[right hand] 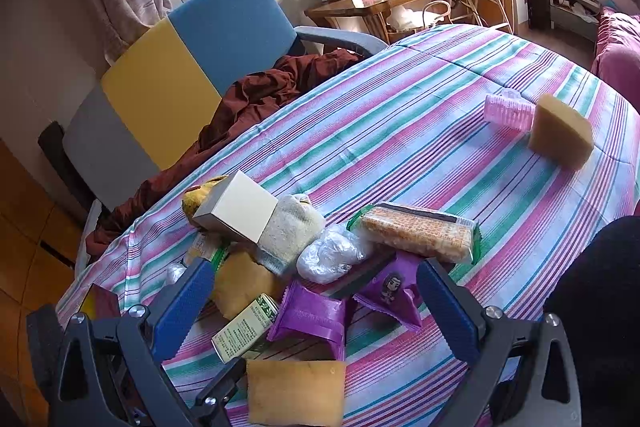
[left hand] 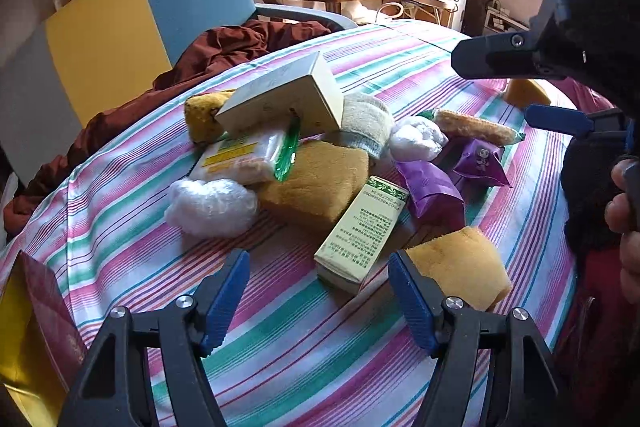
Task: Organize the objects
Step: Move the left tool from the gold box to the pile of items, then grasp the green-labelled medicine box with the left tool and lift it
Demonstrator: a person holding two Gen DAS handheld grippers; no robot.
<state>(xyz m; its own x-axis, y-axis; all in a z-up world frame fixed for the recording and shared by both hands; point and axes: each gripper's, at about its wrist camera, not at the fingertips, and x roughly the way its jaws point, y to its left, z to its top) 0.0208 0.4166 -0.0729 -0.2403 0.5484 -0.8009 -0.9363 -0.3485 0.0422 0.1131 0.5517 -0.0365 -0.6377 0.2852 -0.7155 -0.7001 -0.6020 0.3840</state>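
The sorting looks barely begun: most items lie heaped near one edge of the striped pink, green and white cloth-covered bench [left hand: 360, 367]. The left gripper [left hand: 319, 301] hangs over the near edge with its blue pads apart and nothing between them, just short of the pale green printed carton [left hand: 362, 227], which leans on a tan foam sponge block [left hand: 320, 183]. The right gripper [right hand: 312, 307] is also spread wide and empty, above two purple foil snack packets [right hand: 310, 315].

Judging by the aim, the carton is the next pick; the left gripper would need to straddle its narrow sides without nudging the neighbouring yellow sponge wedge [left hand: 460, 267].

Beyond the bench's far edge stands a yellow-and-blue upholstered chair [left hand: 152, 15] draped with rust-brown cloth [left hand: 224, 51], under a bright window.
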